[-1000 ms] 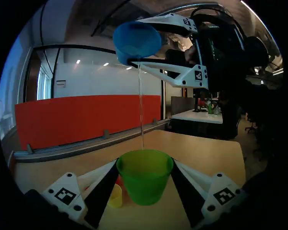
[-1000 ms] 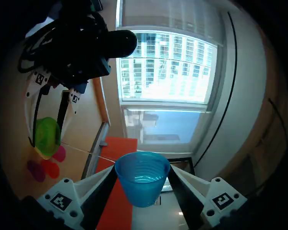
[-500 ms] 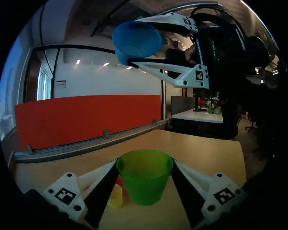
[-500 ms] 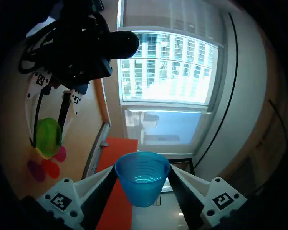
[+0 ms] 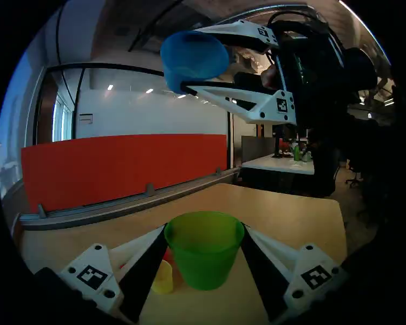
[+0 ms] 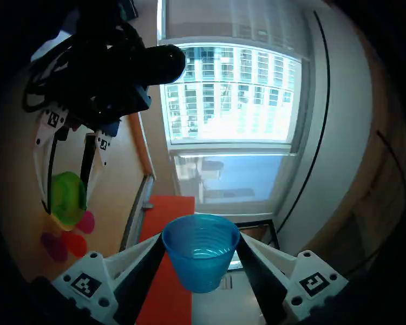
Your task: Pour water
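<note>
Over wooden table [image 5: 295,211]: left tongs [image 5: 204,234] tight around green cup [image 5: 204,262], right tongs [image 6: 201,241] likewise around blue cup [image 6: 201,265].

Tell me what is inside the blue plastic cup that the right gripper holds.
The blue plastic cup shows ribbed inner walls and a little water pooled low inside. How deep the water is cannot be told. In the left gripper view the cup's own outer wall covers the water.

Left gripper [image 5: 204,230]: low, level, both fingers pressed on the green cup [image 5: 204,260]. Right gripper [image 6: 201,238]: raised above it, rolled sideways, both fingers clamping the blue cup [image 6: 201,262].
</note>
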Tool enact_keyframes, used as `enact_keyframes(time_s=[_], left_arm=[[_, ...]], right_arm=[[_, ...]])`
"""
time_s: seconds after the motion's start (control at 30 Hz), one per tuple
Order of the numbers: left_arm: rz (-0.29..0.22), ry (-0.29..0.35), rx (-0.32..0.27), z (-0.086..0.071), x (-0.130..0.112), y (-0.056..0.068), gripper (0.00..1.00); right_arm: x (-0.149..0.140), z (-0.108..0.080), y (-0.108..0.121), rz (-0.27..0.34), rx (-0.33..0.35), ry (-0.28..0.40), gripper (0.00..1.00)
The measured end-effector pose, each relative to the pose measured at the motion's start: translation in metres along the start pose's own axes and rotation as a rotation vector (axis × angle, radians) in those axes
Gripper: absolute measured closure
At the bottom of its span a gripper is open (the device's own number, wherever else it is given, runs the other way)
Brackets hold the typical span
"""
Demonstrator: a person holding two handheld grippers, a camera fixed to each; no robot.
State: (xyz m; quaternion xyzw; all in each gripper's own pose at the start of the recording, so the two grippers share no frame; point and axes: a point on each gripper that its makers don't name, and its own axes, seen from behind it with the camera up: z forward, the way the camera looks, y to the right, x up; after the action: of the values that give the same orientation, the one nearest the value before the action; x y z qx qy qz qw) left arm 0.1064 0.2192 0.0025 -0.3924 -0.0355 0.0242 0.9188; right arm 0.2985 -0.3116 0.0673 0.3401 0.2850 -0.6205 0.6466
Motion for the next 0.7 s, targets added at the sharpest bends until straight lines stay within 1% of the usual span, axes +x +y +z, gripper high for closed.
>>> enact_keyframes(time_s=[0.13, 0.3, 0.43, 0.7], left_arm=[[0.002, 0.001, 0.001, -0.0003, 0.0006, -0.0007, 0.12], [0.002, 0.003, 0.004, -0.0007, 0.0018, -0.0022, 0.12], [0.002, 0.006, 0.007, -0.0012, 0.0031, -0.0032, 0.12], [0.005, 0.008, 0.009, -0.0033, 0.0040, -0.0039, 0.12]], right_arm=[[-0.0015, -0.0011, -0.0007, 0.075, 0.002, 0.006, 0.09], [-0.0014, -0.0030, 0.0001, 0.193, 0.004, 0.015, 0.09], [0.0001, -0.0046, -0.0017, 0.311, 0.012, 0.025, 0.09], [0.0078, -0.0086, -0.0096, 0.565, 0.034, 0.046, 0.09]])
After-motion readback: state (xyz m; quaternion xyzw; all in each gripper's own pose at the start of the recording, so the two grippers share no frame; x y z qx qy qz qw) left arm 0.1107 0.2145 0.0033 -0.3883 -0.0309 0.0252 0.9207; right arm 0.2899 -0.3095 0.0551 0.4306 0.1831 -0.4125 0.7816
